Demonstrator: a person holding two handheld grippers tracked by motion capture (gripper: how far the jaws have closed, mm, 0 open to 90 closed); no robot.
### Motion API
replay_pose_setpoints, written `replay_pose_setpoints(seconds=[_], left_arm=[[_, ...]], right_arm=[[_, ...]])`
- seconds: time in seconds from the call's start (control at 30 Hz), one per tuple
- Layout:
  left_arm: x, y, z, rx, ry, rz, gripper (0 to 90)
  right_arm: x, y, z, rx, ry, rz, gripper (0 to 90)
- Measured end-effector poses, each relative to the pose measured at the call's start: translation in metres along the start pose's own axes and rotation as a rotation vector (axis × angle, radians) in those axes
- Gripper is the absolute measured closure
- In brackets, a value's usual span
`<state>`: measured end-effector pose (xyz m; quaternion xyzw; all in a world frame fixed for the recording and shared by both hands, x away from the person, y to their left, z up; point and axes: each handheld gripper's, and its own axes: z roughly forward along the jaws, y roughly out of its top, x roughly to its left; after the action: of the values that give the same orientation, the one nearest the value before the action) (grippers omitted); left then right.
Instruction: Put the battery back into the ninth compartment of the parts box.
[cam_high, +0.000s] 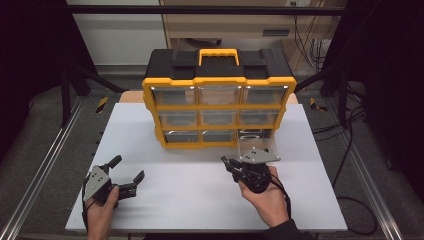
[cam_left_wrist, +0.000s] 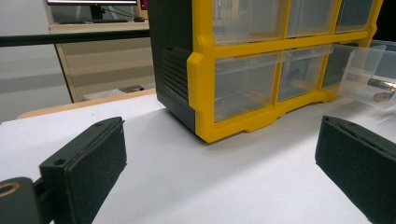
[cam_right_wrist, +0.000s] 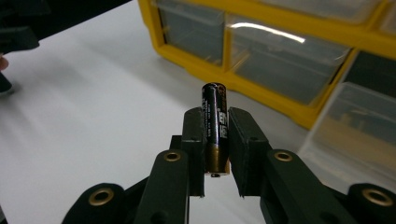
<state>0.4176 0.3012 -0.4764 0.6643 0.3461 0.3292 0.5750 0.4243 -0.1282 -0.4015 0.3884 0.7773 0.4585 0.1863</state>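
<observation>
A yellow and black drawer organizer stands at the back middle of the white table. Its bottom right clear drawer is pulled out, and in the left gripper view that drawer holds small metal-ended items. My right gripper is shut on a black battery with a gold end, held upright, just left of the pulled-out drawer. From above, the right gripper sits in front of that drawer. My left gripper rests at the front left, open and holding nothing, its pads wide apart.
The other clear drawers are pushed in. A yellow carry handle tops the organizer. Metal frame rails run along both sides of the table. Cables lie on the floor at the right.
</observation>
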Motion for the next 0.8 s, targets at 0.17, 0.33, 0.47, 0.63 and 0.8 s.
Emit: replay_pose_setpoints(seconds=[0.17,0.33,0.47,0.63,0.8], left_arm=[[0.001,0.0,-0.001,-0.003,0.001,-0.004,1.7],[0.001,0.0,-0.001,-0.005,0.001,-0.008,1.7],[0.001,0.0,-0.001,-0.007,-0.002,-0.011,1.7],[0.002,0.0,-0.001,-0.012,-0.001,-0.018,1.7],[0.002,0.0,-0.002,-0.014,-0.002,-0.021,1.7]], right_arm=[[-0.016,0.013,-0.016,-0.019,-0.035,-0.003,76.8],[-0.029,0.022,-0.028,-0.035,-0.07,0.005,76.8],[-0.035,0.026,-0.033,-0.038,-0.076,0.009,76.7],[-0.046,0.035,-0.042,-0.036,-0.103,0.004,76.7],[-0.053,0.038,-0.046,-0.028,-0.114,0.001,76.7]])
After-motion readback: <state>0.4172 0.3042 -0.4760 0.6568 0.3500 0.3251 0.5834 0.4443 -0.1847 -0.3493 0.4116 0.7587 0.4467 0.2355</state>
